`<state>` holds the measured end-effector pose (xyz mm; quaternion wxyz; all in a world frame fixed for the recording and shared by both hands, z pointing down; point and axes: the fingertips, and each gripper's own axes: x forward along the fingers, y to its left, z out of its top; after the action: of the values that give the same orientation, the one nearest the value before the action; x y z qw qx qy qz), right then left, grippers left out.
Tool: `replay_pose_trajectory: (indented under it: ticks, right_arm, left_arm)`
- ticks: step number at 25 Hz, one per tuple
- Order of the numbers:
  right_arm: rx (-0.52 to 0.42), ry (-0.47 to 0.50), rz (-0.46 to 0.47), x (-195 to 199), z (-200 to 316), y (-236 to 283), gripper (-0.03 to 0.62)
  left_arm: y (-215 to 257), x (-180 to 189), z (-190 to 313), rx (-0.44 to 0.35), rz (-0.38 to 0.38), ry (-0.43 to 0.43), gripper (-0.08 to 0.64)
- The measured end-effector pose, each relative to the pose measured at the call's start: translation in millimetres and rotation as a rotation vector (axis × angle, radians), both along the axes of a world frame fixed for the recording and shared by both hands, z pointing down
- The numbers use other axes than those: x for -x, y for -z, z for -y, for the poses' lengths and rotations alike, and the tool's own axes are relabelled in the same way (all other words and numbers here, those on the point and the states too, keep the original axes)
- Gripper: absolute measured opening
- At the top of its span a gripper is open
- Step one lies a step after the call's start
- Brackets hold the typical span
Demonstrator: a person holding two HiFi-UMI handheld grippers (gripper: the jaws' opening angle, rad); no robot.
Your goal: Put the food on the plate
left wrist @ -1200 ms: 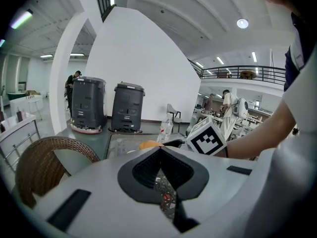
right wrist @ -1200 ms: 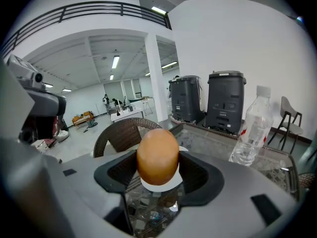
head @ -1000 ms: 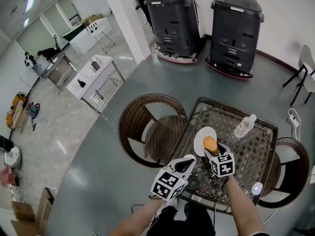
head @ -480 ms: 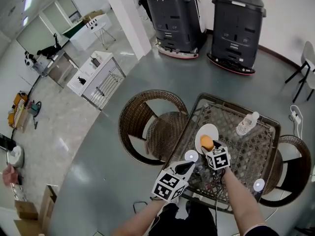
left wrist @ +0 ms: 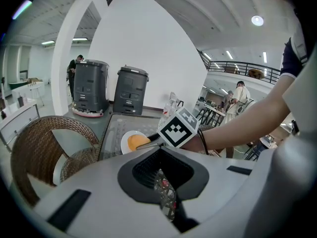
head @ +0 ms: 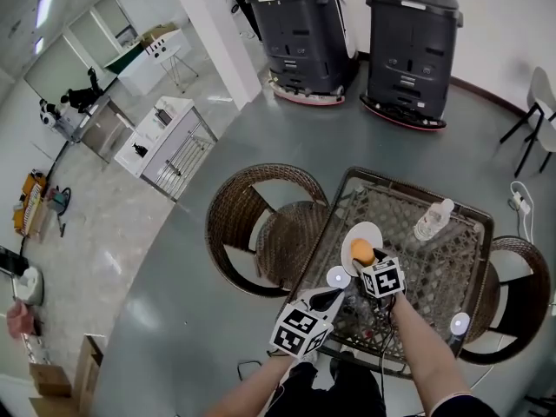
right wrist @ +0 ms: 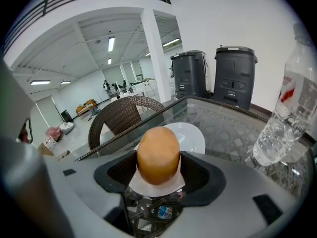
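A golden-brown bun (right wrist: 158,154) with a white paper liner under it sits between the jaws of my right gripper (right wrist: 158,175), which is shut on it. In the head view the bun (head: 363,255) is at the near rim of the white plate (head: 365,231) on the glass table, just ahead of the right gripper (head: 366,264). In the right gripper view the plate (right wrist: 190,137) lies just beyond the bun. My left gripper (head: 333,295) hangs over the table's near-left edge, jaws shut and empty. The left gripper view shows the plate (left wrist: 124,144), the bun (left wrist: 137,142) and its own closed gripper (left wrist: 161,182).
A clear water bottle (head: 432,219) stands right of the plate, close on the right in the right gripper view as well (right wrist: 290,118). Wicker chairs (head: 261,224) flank the glass-topped wicker table (head: 452,268). Two dark bins (head: 408,50) stand far behind.
The right gripper with the bun has drawn slightly back, from over the plate's middle to its near rim. The left gripper has stayed in place.
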<state>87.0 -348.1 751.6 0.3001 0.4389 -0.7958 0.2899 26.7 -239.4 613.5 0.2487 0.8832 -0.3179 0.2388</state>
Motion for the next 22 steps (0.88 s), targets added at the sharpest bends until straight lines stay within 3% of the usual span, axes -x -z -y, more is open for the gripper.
replay_pose_trajectory:
  ticks: [12, 22]
  right_arm:
    - [0.008, -0.04, -0.053, -14.7, -8.4, 0.1, 0.29]
    - [-0.131, -0.133, 0.019, -34.6, -42.4, 75.7, 0.288]
  left_arm:
    - [-1.2, -2.7, -1.9, 0.0, -0.007, -0.044, 0.008]
    - [32.0, -20.2, -11.2, -0.058, -0.075, -0.121, 0.008]
